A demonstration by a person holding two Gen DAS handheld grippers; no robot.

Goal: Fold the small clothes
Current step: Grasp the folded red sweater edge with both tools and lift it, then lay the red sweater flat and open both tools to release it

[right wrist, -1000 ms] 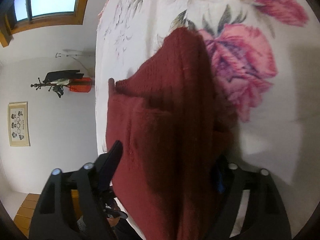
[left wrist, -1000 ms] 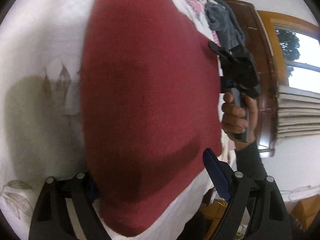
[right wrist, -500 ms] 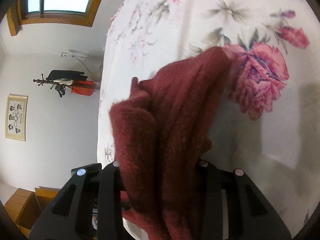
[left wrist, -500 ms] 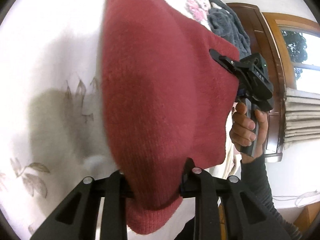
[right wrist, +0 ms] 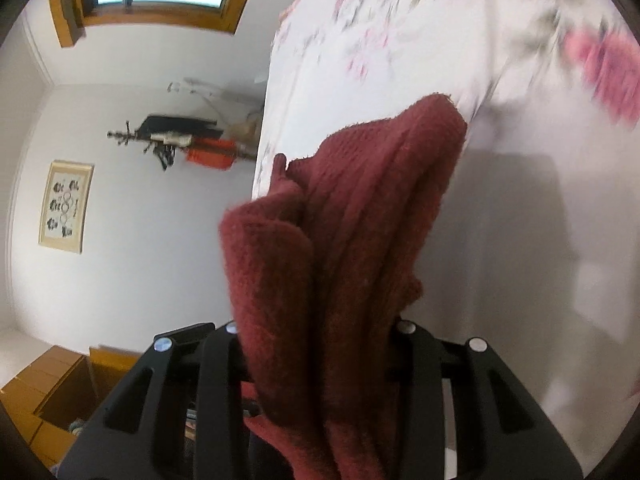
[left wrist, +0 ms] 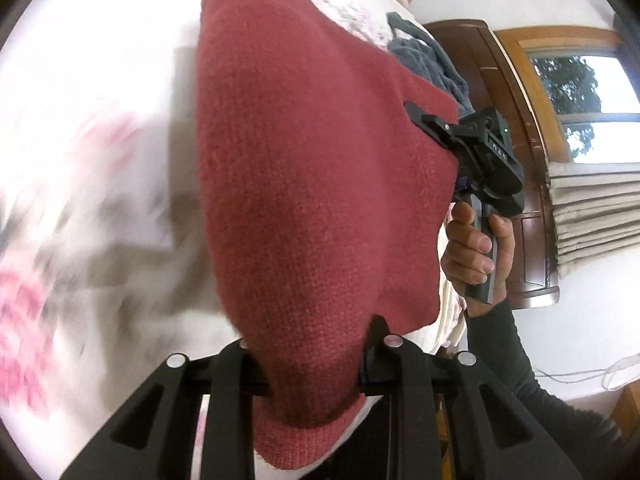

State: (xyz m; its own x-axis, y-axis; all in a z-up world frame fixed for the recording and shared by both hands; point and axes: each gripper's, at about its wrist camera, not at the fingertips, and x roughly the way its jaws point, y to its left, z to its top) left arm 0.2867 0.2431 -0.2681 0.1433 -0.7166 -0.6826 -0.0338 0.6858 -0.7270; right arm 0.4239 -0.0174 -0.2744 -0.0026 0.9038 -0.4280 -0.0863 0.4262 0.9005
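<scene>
One dark red, coarse-knit woollen garment (left wrist: pixel 312 184) hangs stretched between two black grippers above a white bedsheet (left wrist: pixel 92 80) printed with blurred pink flowers. The left gripper (left wrist: pixel 310 364) pinches its lower edge at 6 o'clock; the right gripper (right wrist: pixel 320 340) clamps bunched, ribbed folds. One grey cloth (left wrist: pixel 428 60) lies at 1 o'clock.

We see the sweater (left wrist: pixel 312 200) stretched between the two grippers, lifted over the bedspread (left wrist: pixel 92 128). The left gripper (left wrist: pixel 310 356) pinches its near edge; the right gripper (left wrist: pixel 448 136) grips the far right corner, with the person's hand (left wrist: pixel 476 248) just below. Behind the sweater a towel (left wrist: pixel 432 64) lies on the bed. A window (left wrist: pixel 580 100) stands further right.
</scene>
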